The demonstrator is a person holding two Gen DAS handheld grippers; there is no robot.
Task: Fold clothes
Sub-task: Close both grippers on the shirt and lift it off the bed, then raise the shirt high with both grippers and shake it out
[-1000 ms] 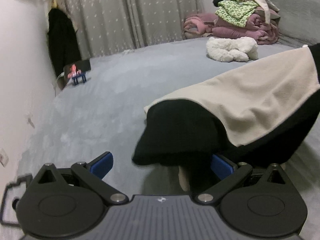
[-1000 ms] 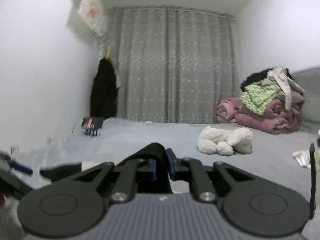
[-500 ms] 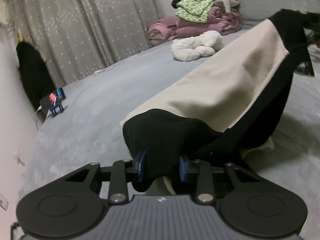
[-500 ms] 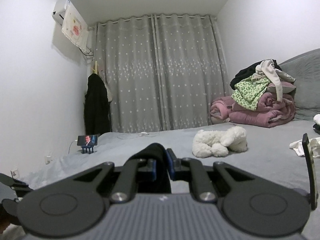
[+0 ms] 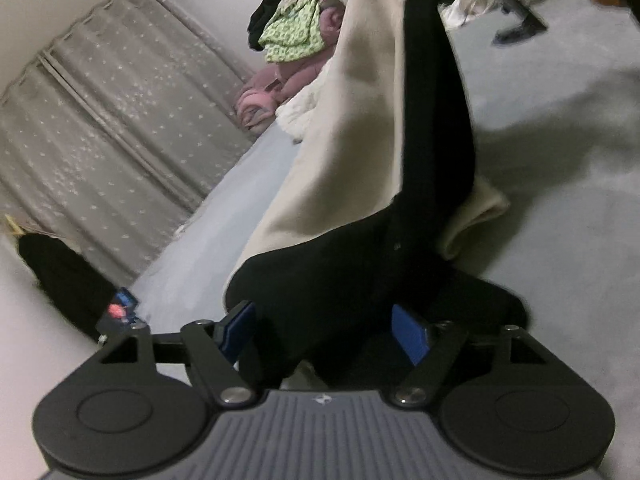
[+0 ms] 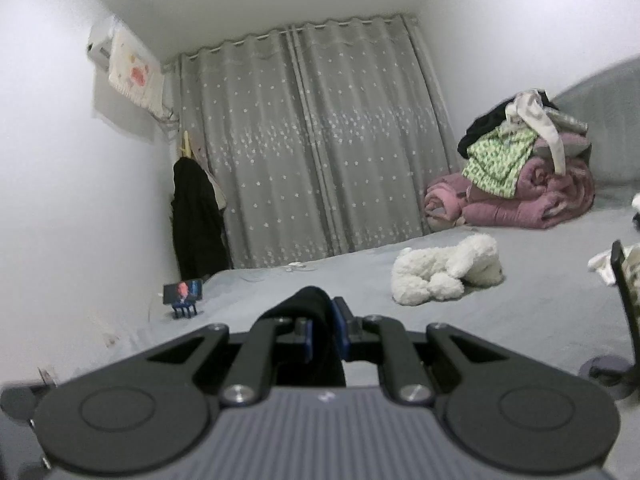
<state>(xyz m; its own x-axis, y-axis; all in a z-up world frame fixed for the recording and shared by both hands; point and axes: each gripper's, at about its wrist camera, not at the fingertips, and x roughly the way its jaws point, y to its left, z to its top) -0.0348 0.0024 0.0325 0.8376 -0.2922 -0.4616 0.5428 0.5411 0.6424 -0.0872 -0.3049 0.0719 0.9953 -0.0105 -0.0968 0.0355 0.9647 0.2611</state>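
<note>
Left gripper point(image 5: 324, 330): jaws opening, black-and-cream garment point(image 5: 360, 140) between its pads.
Right gripper point(image 6: 325, 330): pinching black fabric fold point(image 6: 310, 304).
Bed point(image 6: 520, 320): grey.

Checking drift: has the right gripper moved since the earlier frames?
Yes. Its view has swung left: the plush toy and phone stand sit further right against the right gripper.

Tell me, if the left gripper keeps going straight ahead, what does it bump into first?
Probably the black-and-cream garment. The left gripper is opening its jaws, and the black cloth bunches right between them, without the pads pressing it. Past that lies the grey bed, though the distance is hard to judge.
</note>
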